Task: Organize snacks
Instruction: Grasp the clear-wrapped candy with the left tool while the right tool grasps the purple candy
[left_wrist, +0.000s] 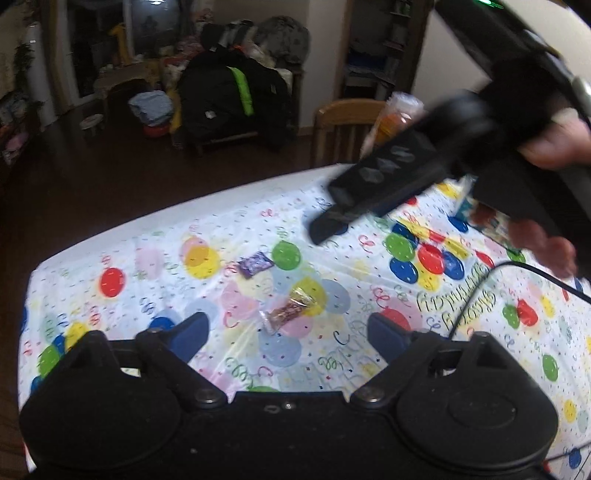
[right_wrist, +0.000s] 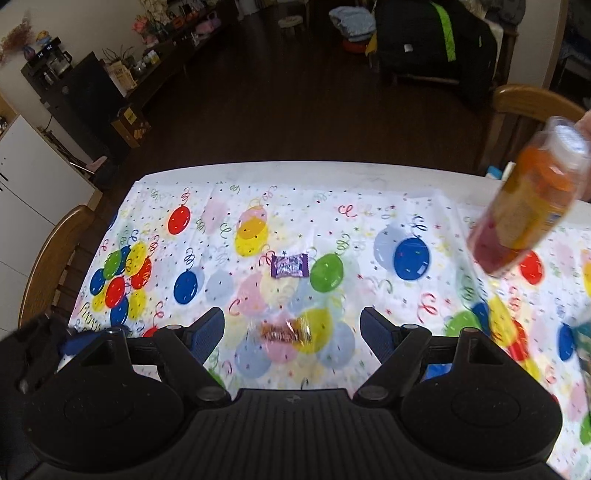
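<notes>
Snacks lie on the surface (right_wrist: 369, 173), which is covered by a balloon-print cloth. Taking the purple candy wrapper (right_wrist: 289, 265) as the landmark: it rests flat on the cloth just beside a green balloon print, and the red-and-gold wrapped candy (right_wrist: 286, 332) lies nearer the cameras than it, a little apart from it, on a yellow balloon print. In the left wrist view the same purple candy wrapper (left_wrist: 255, 263) sits beyond the red-and-gold wrapped candy (left_wrist: 290, 309).

The right claw (right_wrist: 291, 334) has its blue-padded fingers spread wide apart, above the cloth, with the red-and-gold candy showing between the fingertips on the near side of the purple wrapper; nothing is gripped. The left claw (left_wrist: 288, 332) is likewise spread wide with nothing in it, on the near side of the purple wrapper, the red-and-gold candy just ahead of its fingertips.

Far right of the purple wrapper, a clear plastic tube of orange and red sweets (right_wrist: 532, 199) is held tilted in the air above the cloth; the fingers holding it barely show at the frame edge. A wooden chair (right_wrist: 524, 118) stands beyond the far edge of the surface on that side.
</notes>
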